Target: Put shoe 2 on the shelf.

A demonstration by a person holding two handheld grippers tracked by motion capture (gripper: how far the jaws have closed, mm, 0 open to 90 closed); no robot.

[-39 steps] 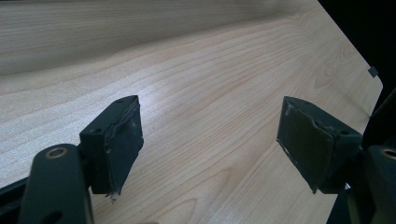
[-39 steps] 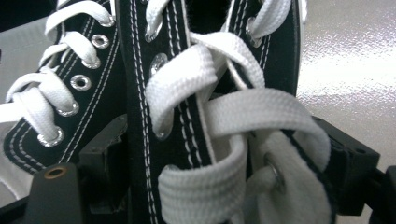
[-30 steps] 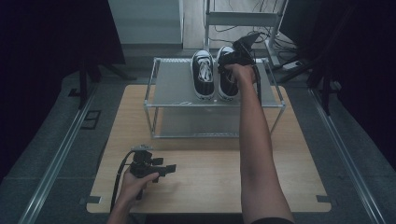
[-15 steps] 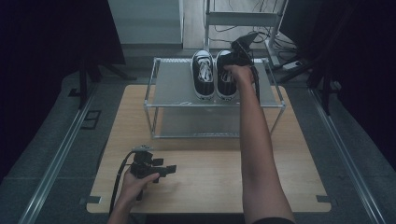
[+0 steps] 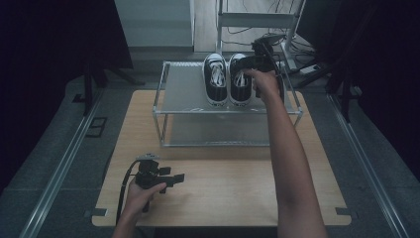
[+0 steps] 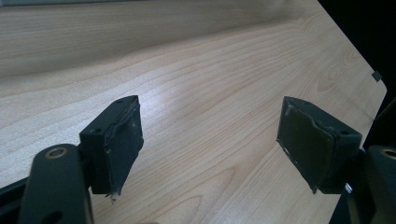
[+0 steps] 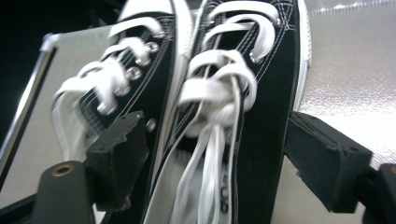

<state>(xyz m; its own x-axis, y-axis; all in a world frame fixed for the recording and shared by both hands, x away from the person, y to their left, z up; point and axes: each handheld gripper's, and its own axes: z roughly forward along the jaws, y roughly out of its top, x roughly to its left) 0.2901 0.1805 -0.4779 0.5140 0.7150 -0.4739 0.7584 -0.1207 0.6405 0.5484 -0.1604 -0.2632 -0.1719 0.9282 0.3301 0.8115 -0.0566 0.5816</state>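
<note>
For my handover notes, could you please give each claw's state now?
Left claw: open, empty.
Right claw: open around the right sneaker, closing, not gripping.

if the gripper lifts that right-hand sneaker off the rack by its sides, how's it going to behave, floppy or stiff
Probably soft above, firmer below: the right sneaker has black fabric sides that would likely give between the right gripper jaws, while its white rubber edge looks stiffer. The loose laces would likely dangle. It sits right beside the left sneaker and may nudge it.

You find no text clear enough to read: the right sneaker's [image 7: 261, 107] insole carries a small white print in the right gripper view, but it is too blurred to make out.
</note>
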